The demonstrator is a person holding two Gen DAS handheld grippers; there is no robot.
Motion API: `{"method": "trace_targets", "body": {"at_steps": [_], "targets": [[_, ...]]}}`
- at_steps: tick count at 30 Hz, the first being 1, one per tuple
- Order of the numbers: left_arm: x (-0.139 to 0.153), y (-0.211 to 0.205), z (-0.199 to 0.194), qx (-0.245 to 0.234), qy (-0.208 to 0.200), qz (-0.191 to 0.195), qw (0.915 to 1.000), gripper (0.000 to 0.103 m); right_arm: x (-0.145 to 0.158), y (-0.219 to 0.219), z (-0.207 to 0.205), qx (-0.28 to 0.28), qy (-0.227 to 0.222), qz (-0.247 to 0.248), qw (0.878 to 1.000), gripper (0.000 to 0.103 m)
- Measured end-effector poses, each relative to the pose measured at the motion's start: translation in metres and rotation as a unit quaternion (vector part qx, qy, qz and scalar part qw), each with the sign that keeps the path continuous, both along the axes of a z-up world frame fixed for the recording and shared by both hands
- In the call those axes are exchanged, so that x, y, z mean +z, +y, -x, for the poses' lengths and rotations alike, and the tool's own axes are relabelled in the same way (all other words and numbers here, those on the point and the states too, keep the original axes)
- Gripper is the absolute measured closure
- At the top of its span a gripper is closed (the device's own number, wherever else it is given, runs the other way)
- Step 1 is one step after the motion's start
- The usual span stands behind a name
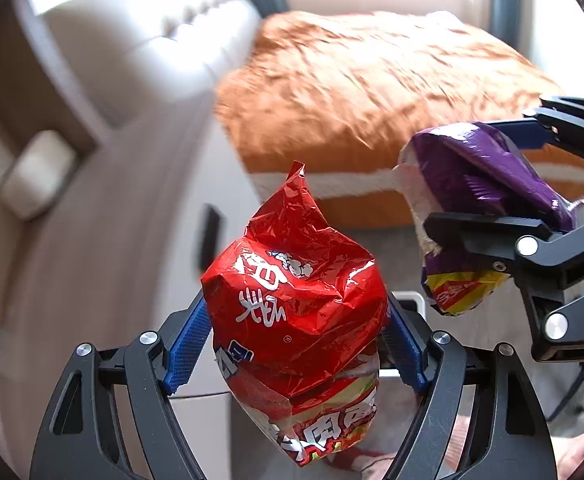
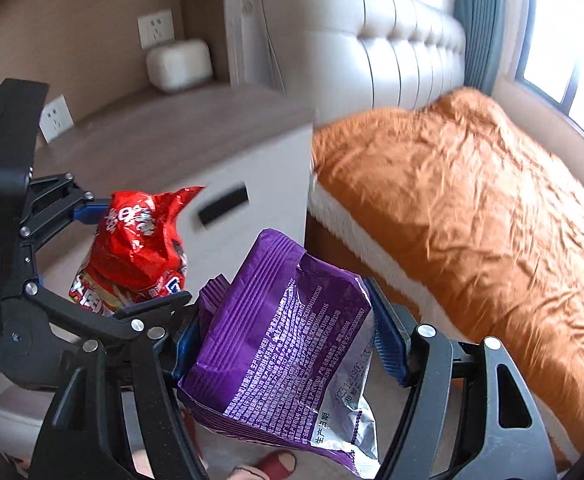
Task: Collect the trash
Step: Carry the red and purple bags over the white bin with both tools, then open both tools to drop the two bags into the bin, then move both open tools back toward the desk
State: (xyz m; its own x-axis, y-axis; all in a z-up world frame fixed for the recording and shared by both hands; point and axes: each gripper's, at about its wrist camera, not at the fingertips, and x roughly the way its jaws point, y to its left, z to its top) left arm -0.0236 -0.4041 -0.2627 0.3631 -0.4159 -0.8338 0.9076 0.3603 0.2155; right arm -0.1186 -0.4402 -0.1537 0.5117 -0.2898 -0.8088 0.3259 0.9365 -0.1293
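Observation:
A crumpled red snack bag [image 1: 296, 304] stands between the blue pads of my left gripper [image 1: 292, 344], which is shut on it. In the right wrist view the same red snack bag [image 2: 136, 248] and left gripper [image 2: 104, 232] appear at the left. My right gripper [image 2: 288, 332] is shut on a purple snack bag [image 2: 284, 332], its printed back facing the camera. In the left wrist view the purple snack bag [image 1: 488, 188] hangs at the right in the right gripper [image 1: 492, 180]. Both bags are held in the air beside the bed.
A bed with an orange blanket [image 2: 472, 208] and a padded cream headboard [image 2: 392, 48] lies ahead. A white nightstand [image 2: 196, 148] with a brown top holds a small white box [image 2: 180, 64]. Wall sockets [image 2: 156, 28] sit behind it. A person's foot in a red slipper [image 2: 272, 466] shows below.

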Motion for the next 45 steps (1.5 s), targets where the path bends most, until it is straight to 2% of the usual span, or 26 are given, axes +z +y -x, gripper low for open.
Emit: {"method": "trace_targets", "body": {"at_steps": [3,4,5,6,9,12,14,15,16,17,19,22,25,28,34,37,40,45], "targets": [[-0.046,-0.017,0.007,-0.029,0.022,-0.026,0.999,0.026,-0.048,-0.018,0.01,-0.005,0.033,-0.01,0.999,0.032],[-0.072,-0.024,0.01,-0.042,0.031,-0.038,0.9979,0.026,-0.064,-0.024,0.013,-0.007,0.042,-0.017,0.999,0.032],[-0.088,-0.027,0.011,-0.05,0.037,-0.044,0.9971,0.026,-0.092,-0.033,0.017,-0.011,0.058,-0.028,0.998,0.032],[-0.106,-0.03,0.012,-0.057,0.045,-0.051,0.9961,0.026,-0.108,-0.04,0.015,-0.013,0.067,-0.033,0.997,0.032],[-0.183,-0.044,0.017,-0.083,0.068,-0.078,0.9912,0.026,-0.178,-0.056,0.02,-0.009,0.102,-0.032,0.994,0.032],[-0.247,-0.052,0.015,-0.104,0.086,-0.094,0.9863,0.026,-0.251,-0.07,0.025,0.007,0.129,-0.032,0.991,0.032],[-0.293,-0.059,0.016,-0.129,0.096,-0.101,0.9818,0.025,-0.289,-0.077,0.03,0.018,0.141,-0.036,0.989,0.032],[-0.31,-0.061,0.017,-0.14,0.098,-0.103,0.9799,0.024,-0.31,-0.081,0.033,0.026,0.149,-0.038,0.988,0.027],[-0.331,-0.062,0.018,-0.157,0.103,-0.106,0.9766,0.015,-0.325,-0.083,0.035,0.038,0.157,-0.042,0.986,0.02],[-0.352,-0.064,0.021,-0.175,0.096,-0.116,0.973,0.009,-0.344,-0.085,0.037,0.056,0.17,-0.044,0.983,0.003],[-0.385,-0.064,0.028,-0.215,0.068,-0.14,0.9642,0.006,-0.377,-0.088,0.043,0.088,0.201,-0.034,0.975,0.005],[-0.418,-0.063,0.032,-0.253,0.048,-0.168,0.9515,0.005,-0.402,-0.089,0.048,0.105,0.229,-0.026,0.968,0.005],[-0.427,-0.065,0.03,-0.252,0.056,-0.172,0.9505,0.005,-0.413,-0.086,0.05,0.11,0.24,-0.03,0.964,0.005],[-0.421,-0.066,0.03,-0.25,0.059,-0.169,0.9516,0.005,-0.407,-0.076,0.05,0.112,0.241,-0.033,0.964,0.005],[-0.382,-0.057,0.035,-0.245,0.059,-0.156,0.955,0.005,-0.38,-0.071,0.04,0.109,0.236,-0.035,0.965,0.005],[-0.356,-0.057,0.033,-0.238,0.053,-0.149,0.9583,0.005,-0.355,-0.068,0.038,0.103,0.23,-0.03,0.967,0.005],[-0.324,-0.054,0.029,-0.221,0.05,-0.13,0.9652,0.005,-0.321,-0.063,0.038,0.092,0.216,-0.025,0.972,0.005],[-0.259,-0.044,0.029,-0.183,0.056,-0.088,0.9775,0.005,-0.25,-0.053,0.039,0.062,0.172,-0.003,0.983,0.005]]}}
